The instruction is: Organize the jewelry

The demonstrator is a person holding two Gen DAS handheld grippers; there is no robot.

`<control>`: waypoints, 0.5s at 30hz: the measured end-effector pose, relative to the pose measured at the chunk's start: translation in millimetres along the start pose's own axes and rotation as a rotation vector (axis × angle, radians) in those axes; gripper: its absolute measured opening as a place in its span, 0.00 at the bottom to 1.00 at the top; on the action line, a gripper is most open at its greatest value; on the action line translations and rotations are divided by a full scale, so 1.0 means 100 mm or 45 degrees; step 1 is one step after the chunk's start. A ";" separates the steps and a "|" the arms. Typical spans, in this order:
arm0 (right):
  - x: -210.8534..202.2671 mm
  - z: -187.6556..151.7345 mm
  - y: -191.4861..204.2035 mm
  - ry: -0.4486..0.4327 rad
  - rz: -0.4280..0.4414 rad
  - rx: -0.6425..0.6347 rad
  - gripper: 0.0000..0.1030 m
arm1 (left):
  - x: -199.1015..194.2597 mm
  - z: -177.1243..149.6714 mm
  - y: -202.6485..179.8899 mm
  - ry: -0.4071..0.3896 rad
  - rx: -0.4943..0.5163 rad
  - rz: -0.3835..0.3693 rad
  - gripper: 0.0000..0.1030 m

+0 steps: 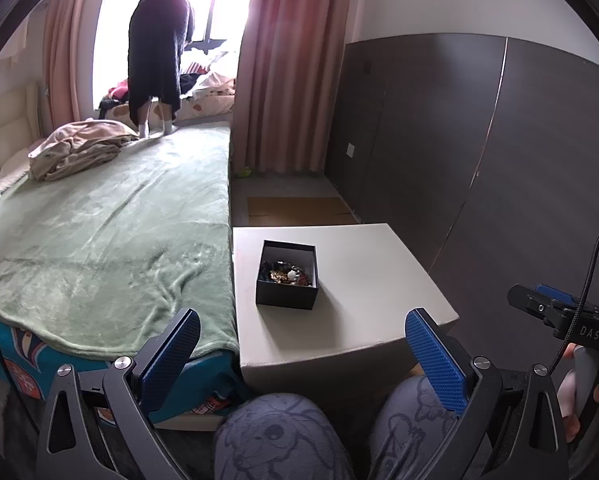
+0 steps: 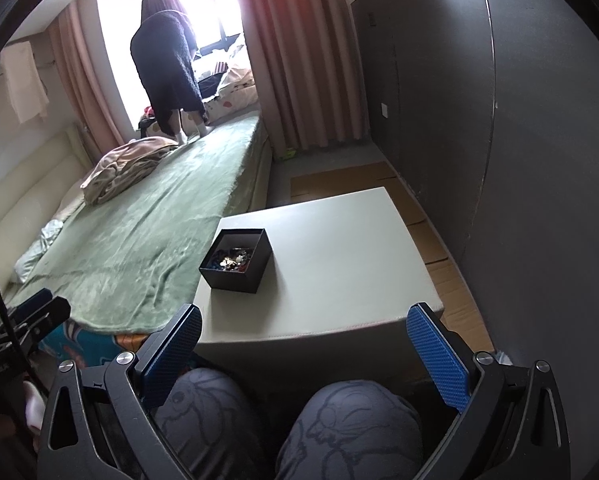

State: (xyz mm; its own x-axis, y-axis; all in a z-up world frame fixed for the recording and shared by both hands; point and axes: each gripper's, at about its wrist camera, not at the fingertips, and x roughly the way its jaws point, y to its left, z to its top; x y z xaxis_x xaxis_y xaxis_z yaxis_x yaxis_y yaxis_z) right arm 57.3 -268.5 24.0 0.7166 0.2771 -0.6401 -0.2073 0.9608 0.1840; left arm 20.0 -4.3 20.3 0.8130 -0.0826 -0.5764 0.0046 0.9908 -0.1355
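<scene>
A small black open box [image 1: 286, 276] stands on a pale square table [image 1: 359, 288]. It holds a tangle of jewelry [image 1: 287, 274] with gold, red and white pieces. The box also shows in the right wrist view [image 2: 235, 262], with the jewelry [image 2: 232, 260] inside. My left gripper [image 1: 303, 340] is open and empty, held back over the table's near edge above my knees. My right gripper [image 2: 305, 340] is open and empty at about the same distance. The right gripper shows at the right edge of the left wrist view [image 1: 555, 308].
A bed with a green blanket [image 1: 111, 240] lies left of the table, touching its side. A person in dark clothes [image 1: 157, 56] stands at the far end by the window. A dark cabinet wall [image 1: 459, 140] runs along the right. Cardboard [image 2: 439, 248] lies on the floor.
</scene>
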 end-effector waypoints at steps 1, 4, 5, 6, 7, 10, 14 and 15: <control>-0.01 0.00 0.01 -0.001 -0.001 -0.002 1.00 | 0.00 0.00 -0.01 0.000 0.004 -0.001 0.99; -0.01 -0.01 0.00 -0.002 -0.003 0.001 1.00 | -0.01 -0.01 -0.02 0.001 0.011 -0.003 0.99; -0.01 -0.01 0.00 -0.002 -0.003 0.003 1.00 | -0.01 -0.01 -0.02 0.001 0.010 -0.007 0.99; -0.01 -0.01 -0.01 -0.002 -0.003 0.005 1.00 | -0.01 -0.01 -0.02 0.000 0.010 -0.008 0.99; -0.01 -0.01 -0.01 -0.002 -0.005 0.007 1.00 | -0.01 -0.01 -0.02 -0.001 0.010 -0.009 0.99; 0.01 0.01 -0.01 -0.001 -0.009 0.007 1.00 | -0.02 -0.02 -0.02 -0.003 0.013 -0.009 0.99; 0.01 0.01 0.00 -0.002 -0.009 0.005 1.00 | -0.02 -0.03 -0.02 0.001 0.012 -0.007 0.99; 0.01 0.01 0.00 -0.002 -0.009 0.005 1.00 | -0.02 -0.03 -0.02 0.002 0.014 -0.008 0.99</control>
State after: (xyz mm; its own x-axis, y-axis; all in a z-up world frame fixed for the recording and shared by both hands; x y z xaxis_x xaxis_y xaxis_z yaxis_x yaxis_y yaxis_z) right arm 58.8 -267.9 24.0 0.7189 0.2703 -0.6404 -0.1997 0.9628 0.1821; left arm 17.1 -6.4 19.3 0.8119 -0.0888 -0.5770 0.0160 0.9914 -0.1301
